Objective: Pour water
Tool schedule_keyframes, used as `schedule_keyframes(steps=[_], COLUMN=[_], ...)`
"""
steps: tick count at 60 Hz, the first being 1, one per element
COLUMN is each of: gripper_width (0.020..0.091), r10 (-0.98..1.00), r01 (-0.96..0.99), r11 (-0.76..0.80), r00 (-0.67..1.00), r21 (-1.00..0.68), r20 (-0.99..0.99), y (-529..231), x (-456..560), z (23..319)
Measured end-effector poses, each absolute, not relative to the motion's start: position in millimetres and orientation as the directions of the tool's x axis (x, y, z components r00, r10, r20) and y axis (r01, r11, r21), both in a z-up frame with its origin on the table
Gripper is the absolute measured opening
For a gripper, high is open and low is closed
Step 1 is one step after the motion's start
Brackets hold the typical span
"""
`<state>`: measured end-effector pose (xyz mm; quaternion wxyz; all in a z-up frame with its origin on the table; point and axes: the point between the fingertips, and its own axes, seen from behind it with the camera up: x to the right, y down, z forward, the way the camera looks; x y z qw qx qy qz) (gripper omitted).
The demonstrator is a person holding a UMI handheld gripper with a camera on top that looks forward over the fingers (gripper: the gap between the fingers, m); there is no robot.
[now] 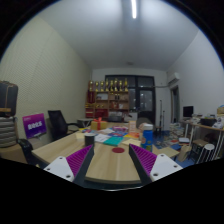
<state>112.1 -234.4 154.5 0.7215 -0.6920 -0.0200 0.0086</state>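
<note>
Gripper (111,160): held high above a long wooden table, looking down its length into an office room
Fingers: 2, spread wide apart, nothing between them; each bears a magenta pad, the left pad (77,161) and the right pad (143,159) both facing inward
Jaws: open, pinching nothing, with bare tabletop showing in the gap
Table (108,162): light wood, running away from the fingers toward the far wall
Task's things: no water vessel can be told apart with certainty; a cluster of small items (112,131) stands at the far part of the table, well beyond the fingers, too small to name
Teal mat (112,141): flat on the table, beyond the fingertips, near the cluster
Red round thing (118,150): lies on the wood just ahead of the right finger
Blue container (148,134): stands to the right of the table's far end
Purple sign (35,125): upright to the left of the table, with white lettering too small to read
Black chair (57,122): beside the sign, at the table's left side
Shelves (108,98): against the far wall, filled with yellowish goods
Ceiling light (133,9): 1 bright strip overhead
Desk with monitor (188,113): at the right wall, well apart from the table
</note>
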Motion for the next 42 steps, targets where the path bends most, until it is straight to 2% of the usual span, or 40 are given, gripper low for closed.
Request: schedule_keyframes(steps=[12, 17, 25, 38, 40, 42], gripper_width=[0.0823, 0.0828, 0.0818, 0.0826, 0.0819, 0.0705], r10=[-0.098, -0.122, -0.171, -0.184, -0.18, -0.178], r01=[0.026, 0.018, 0.013, -0.053, -0.06, -0.065], r11=[0.041, 0.011, -0.021, -0.03, -0.04, -0.054], r00=[0.995, 0.992, 0.985, 0.982, 0.982, 0.983], r21=[-0.999, -1.0, -1.0, -0.998, -0.997, -0.996], r20=[0.022, 0.016, 0.016, -0.047, -0.052, -0.054], y=[-158, -128, -87, -32, -26, -21], x=[213, 230, 260, 277, 281, 281], z=[127, 97, 80, 86, 84, 81])
